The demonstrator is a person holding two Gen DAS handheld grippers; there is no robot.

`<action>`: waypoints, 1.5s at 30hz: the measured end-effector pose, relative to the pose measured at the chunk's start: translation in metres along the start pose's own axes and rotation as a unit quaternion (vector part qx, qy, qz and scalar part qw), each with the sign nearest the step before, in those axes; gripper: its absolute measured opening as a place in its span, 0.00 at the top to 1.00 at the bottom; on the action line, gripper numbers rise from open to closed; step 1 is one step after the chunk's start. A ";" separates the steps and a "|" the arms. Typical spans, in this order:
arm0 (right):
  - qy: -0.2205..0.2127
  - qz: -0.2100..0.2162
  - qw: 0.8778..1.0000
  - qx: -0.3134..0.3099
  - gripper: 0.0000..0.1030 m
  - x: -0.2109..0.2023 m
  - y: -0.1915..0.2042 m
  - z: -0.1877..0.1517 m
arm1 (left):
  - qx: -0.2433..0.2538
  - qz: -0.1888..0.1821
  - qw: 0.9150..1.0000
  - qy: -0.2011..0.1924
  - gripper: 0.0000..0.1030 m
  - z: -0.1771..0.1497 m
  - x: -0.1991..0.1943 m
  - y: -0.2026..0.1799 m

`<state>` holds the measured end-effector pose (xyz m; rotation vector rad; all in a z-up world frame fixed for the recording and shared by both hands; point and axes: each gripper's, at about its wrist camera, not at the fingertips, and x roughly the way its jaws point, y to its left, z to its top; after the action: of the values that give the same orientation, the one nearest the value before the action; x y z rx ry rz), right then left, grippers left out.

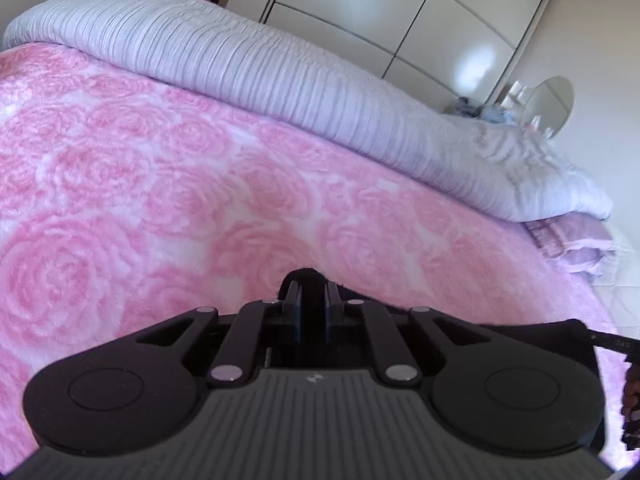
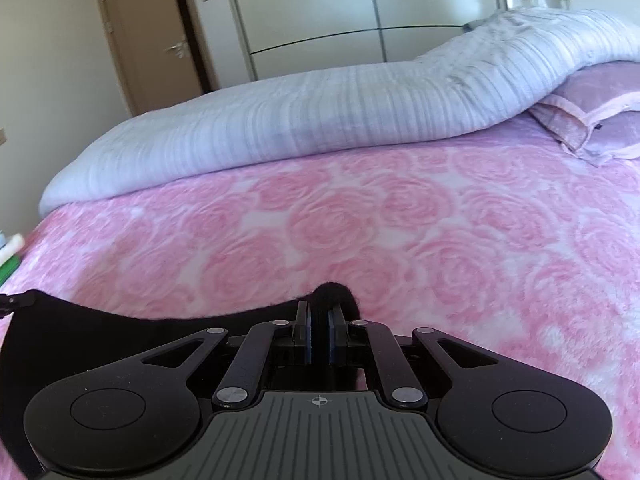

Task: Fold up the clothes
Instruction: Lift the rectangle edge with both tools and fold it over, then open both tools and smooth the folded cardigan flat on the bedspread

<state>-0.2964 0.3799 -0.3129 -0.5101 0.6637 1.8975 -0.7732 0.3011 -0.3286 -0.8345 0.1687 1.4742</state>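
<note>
A black garment (image 2: 120,328) lies low over the pink rose-patterned blanket (image 2: 400,232), stretched between my two grippers. In the right wrist view my right gripper (image 2: 319,312) is shut on a bunched edge of that black fabric, which bulges out past the fingertips and runs off to the left. In the left wrist view my left gripper (image 1: 313,292) is shut on another edge of the black garment (image 1: 520,332), whose cloth trails to the right behind the gripper body. Most of the garment is hidden under the grippers.
A rolled lilac ribbed duvet (image 1: 280,76) lies across the far side of the bed. A pink pillow (image 2: 592,120) sits at the right end. White wardrobe doors (image 2: 320,12) and a brown door (image 2: 148,36) stand behind. Small items (image 2: 10,252) rest at the left bed edge.
</note>
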 end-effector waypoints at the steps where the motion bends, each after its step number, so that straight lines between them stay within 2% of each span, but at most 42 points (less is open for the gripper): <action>1: 0.004 -0.004 1.000 0.004 0.94 0.005 -0.002 0.000 | 0.000 0.008 1.000 0.015 0.93 -0.003 0.008 0.002; 2: 0.017 -0.009 1.000 0.003 0.94 0.012 -0.004 -0.001 | 0.000 0.016 0.999 0.029 0.93 -0.007 0.015 0.005; 5: 0.070 -0.033 0.997 -0.028 0.93 0.034 0.000 -0.013 | 0.005 0.028 0.999 0.040 0.89 -0.018 0.017 0.008; 7: 0.074 -0.044 0.995 -0.046 0.92 0.035 0.004 -0.016 | 0.003 0.039 0.998 0.043 0.81 -0.020 0.014 0.010; 8: 0.076 -0.049 0.995 -0.046 0.86 0.033 0.005 -0.015 | -0.001 0.046 0.998 0.043 0.77 -0.019 0.010 0.011; 10: 0.081 -0.068 0.994 -0.031 0.71 0.028 0.003 -0.012 | 0.015 0.064 0.997 0.036 0.78 -0.016 -0.007 0.003; 13: 0.053 -0.079 0.995 -0.002 0.68 -0.002 0.006 -0.008 | 0.038 0.088 0.995 0.026 0.80 -0.012 -0.032 -0.008; 17: 0.029 -0.058 0.998 -0.011 0.68 -0.051 0.036 -0.022 | 0.072 0.051 0.995 0.042 0.80 -0.040 -0.071 -0.043; 20: 0.031 -0.026 0.997 -0.063 0.68 -0.075 0.077 -0.050 | 0.116 0.018 0.991 0.066 0.78 -0.078 -0.082 -0.070; 21: 0.035 -0.019 0.995 -0.088 0.68 -0.078 0.090 -0.063 | 0.130 0.022 0.989 0.073 0.78 -0.091 -0.083 -0.075; 23: 0.051 -0.033 0.988 -0.143 0.68 -0.075 0.106 -0.090 | 0.143 0.073 0.983 0.091 0.78 -0.115 -0.079 -0.071; 24: 0.056 -0.038 0.987 -0.146 0.68 -0.073 0.102 -0.099 | 0.143 0.092 0.982 0.083 0.82 -0.123 -0.080 -0.061; 25: 0.056 -0.041 0.990 -0.126 0.66 -0.074 0.090 -0.102 | 0.135 0.100 0.983 0.077 0.94 -0.127 -0.084 -0.050; 26: 0.056 -0.043 0.992 -0.106 0.55 -0.074 0.078 -0.105 | 0.117 0.095 0.985 0.080 0.97 -0.124 -0.089 -0.041; 28: 0.060 -0.048 0.994 -0.077 0.55 -0.075 0.061 -0.107 | 0.085 0.089 0.988 0.090 0.97 -0.116 -0.097 -0.032; 30: 0.074 -0.055 0.993 -0.077 0.55 -0.077 0.065 -0.093 | 0.085 0.091 0.988 0.094 0.98 -0.107 -0.099 -0.045; 32: 0.079 -0.064 0.991 -0.085 0.55 -0.079 0.073 -0.080 | 0.097 0.081 0.988 0.088 0.87 -0.098 -0.100 -0.065; 33: 0.070 -0.062 0.991 -0.095 0.55 -0.080 0.081 -0.076 | 0.104 0.069 0.989 0.083 0.86 -0.097 -0.100 -0.077; 36: 0.051 -0.013 0.993 -0.104 0.55 -0.071 0.110 -0.068 | 0.124 0.034 0.988 0.086 0.86 -0.097 -0.082 -0.113; 39: 0.056 0.018 0.987 -0.148 0.55 -0.043 0.138 -0.071 | 0.153 0.003 0.984 0.095 0.82 -0.103 -0.059 -0.145; 42: 0.068 0.021 0.982 -0.177 0.55 -0.018 0.150 -0.083 | 0.179 0.033 0.978 0.102 0.79 -0.120 -0.034 -0.149; 45: 0.057 0.011 0.983 -0.171 0.55 -0.018 0.128 -0.091 | 0.177 0.043 0.980 0.080 0.79 -0.124 -0.041 -0.126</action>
<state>-0.4022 0.2663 -0.3426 -0.8376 0.4155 2.0264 -0.6168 0.2115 -0.3450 -0.6590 0.5764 1.4022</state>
